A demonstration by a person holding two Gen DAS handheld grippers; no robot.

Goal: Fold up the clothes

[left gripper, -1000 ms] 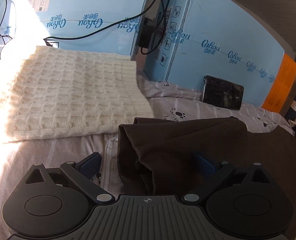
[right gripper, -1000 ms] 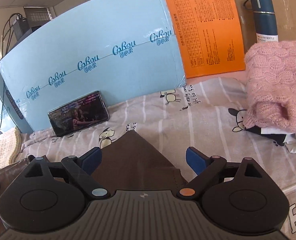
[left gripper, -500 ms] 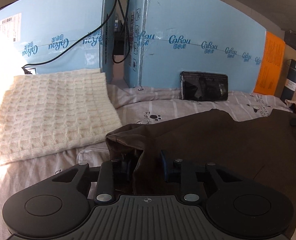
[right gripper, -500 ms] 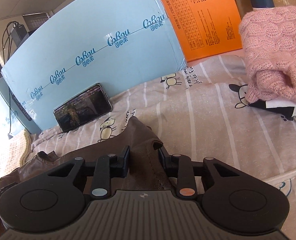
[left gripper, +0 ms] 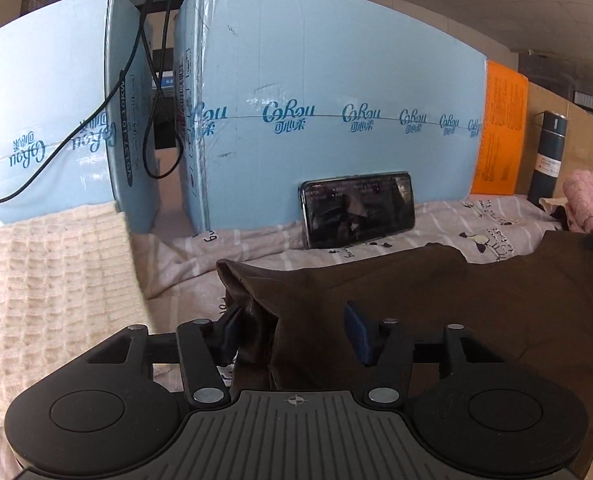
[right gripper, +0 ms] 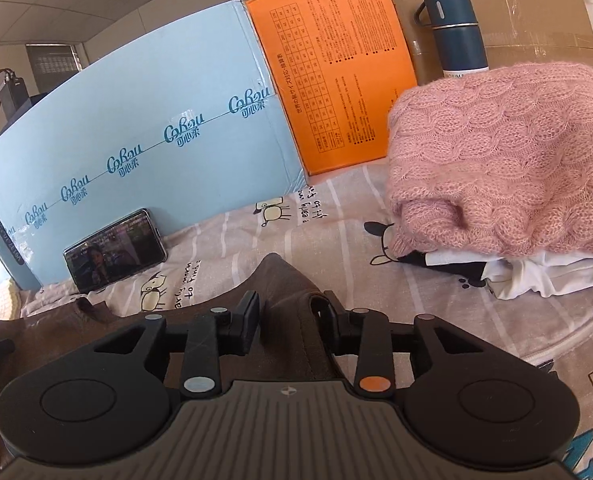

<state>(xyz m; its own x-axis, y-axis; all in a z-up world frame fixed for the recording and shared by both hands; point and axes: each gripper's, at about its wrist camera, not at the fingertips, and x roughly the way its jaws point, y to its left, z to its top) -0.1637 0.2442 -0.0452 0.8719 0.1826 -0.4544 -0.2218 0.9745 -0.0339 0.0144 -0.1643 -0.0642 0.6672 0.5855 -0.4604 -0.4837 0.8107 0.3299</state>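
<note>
Dark brown fabric garment (left gripper: 436, 300) spread on striped cartoon-print bedsheet (right gripper: 336, 216) | left gripper (left gripper: 296, 322) fingers parted around bunched corner | right gripper (right gripper: 290, 318) clamped on fold | pink cable-knit sweater (right gripper: 508, 156) nearby

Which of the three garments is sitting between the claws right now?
The brown garment, dark and smooth. The cream knit lies folded off to the left; the pink sweater tops the right-hand pile.
</note>
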